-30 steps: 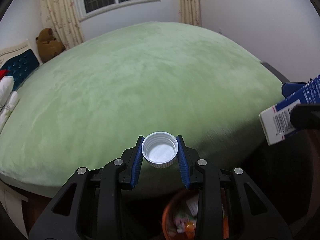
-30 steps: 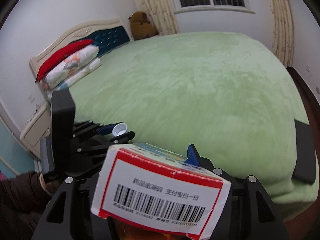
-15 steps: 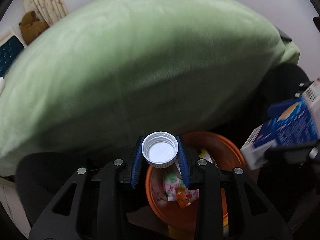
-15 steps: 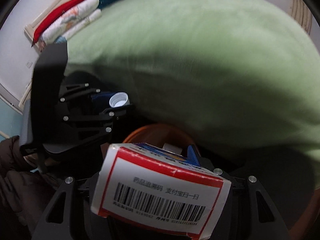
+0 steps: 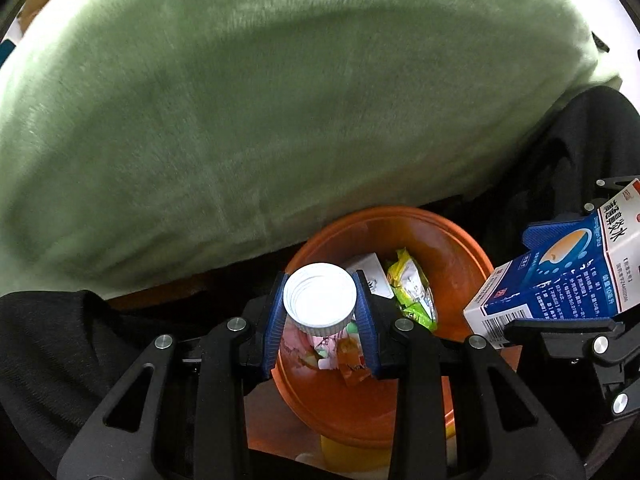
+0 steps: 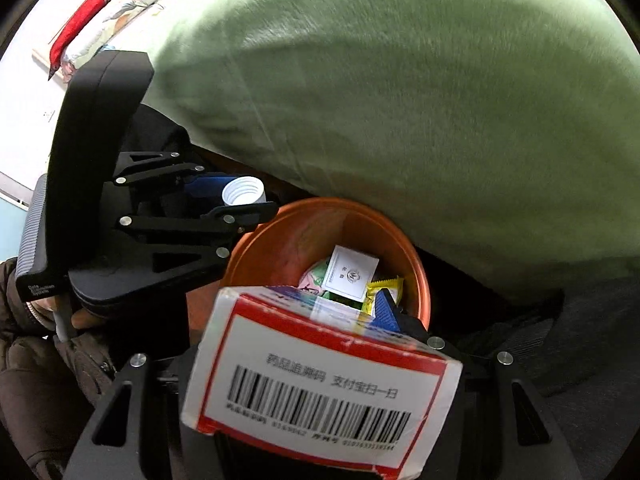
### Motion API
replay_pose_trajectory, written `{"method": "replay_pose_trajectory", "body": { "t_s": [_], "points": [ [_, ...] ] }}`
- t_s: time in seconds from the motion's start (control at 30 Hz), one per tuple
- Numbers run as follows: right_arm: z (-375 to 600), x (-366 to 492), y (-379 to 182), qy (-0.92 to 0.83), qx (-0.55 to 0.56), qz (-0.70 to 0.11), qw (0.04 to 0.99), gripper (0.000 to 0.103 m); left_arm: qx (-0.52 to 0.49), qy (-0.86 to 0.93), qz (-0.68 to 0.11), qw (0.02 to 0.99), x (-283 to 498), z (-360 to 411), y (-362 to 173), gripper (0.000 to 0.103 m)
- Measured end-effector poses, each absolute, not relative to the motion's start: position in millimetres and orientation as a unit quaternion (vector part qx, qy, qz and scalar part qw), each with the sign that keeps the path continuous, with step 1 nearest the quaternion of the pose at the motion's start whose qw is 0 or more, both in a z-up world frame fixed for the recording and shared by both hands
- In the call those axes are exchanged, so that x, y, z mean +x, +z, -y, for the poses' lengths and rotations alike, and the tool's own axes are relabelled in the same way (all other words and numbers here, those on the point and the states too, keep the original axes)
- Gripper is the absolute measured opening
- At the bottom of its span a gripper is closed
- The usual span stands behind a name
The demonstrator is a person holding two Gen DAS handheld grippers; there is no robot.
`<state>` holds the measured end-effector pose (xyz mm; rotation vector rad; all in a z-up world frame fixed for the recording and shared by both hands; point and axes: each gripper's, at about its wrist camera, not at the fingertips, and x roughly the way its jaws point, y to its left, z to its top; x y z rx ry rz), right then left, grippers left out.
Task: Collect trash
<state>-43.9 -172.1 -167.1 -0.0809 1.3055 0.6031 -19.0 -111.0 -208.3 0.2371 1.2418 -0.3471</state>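
We note the left hand-held gripper (image 5: 320, 312) clamping a white bottle cap (image 5: 320, 300) above the orange bin (image 5: 460, 240); the right hand-held gripper (image 6: 320, 312) grips a medicine box (image 6: 320, 384) over the bin's rim, beside the bed (image 5: 280, 100).

The cap (image 5: 320, 300) is white, held between blue pads (image 5: 275, 320) on the black left gripper (image 5: 320, 322). The box (image 5: 560, 276) is blue and white with an orange spot; its end (image 6: 320, 388) has a red border and black barcode. The bin (image 5: 460, 236) is orange, the blanket (image 5: 280, 100) pale green.
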Motion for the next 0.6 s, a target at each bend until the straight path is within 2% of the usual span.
{"method": "replay_pose_trajectory", "body": {
  "t_s": [0.1, 0.13, 0.17, 0.2, 0.6],
  "points": [
    [170.0, -41.4, -174.3, 0.276, -0.046, -0.602, 0.748, 0.058, 0.109, -0.169, -0.589, 0.783, -16.6, 113.9, -213.3, 0.034],
    [167.6, -41.5, -178.2, 0.274, -0.057, -0.605, 0.745, 0.072, 0.118, -0.166, -0.598, 0.776, -15.7, 116.0, -217.7, 0.043],
    [166.5, -41.2, -180.4, 0.268, -0.066, -0.606, 0.746, 0.082, 0.126, -0.157, -0.603, 0.772, -8.9, 118.0, -219.8, 0.074],
    [167.1, -41.3, -183.3, 0.258, -0.079, -0.609, 0.746, 0.082, 0.136, -0.142, -0.605, 0.772, -9.7, 113.4, -223.1, 0.086],
    [196.4, -39.5, -170.6, 0.248, -0.042, -0.607, 0.754, 0.082, 0.101, -0.131, -0.623, 0.764, -5.4, 101.4, -226.2, 0.087]
  ]
}}
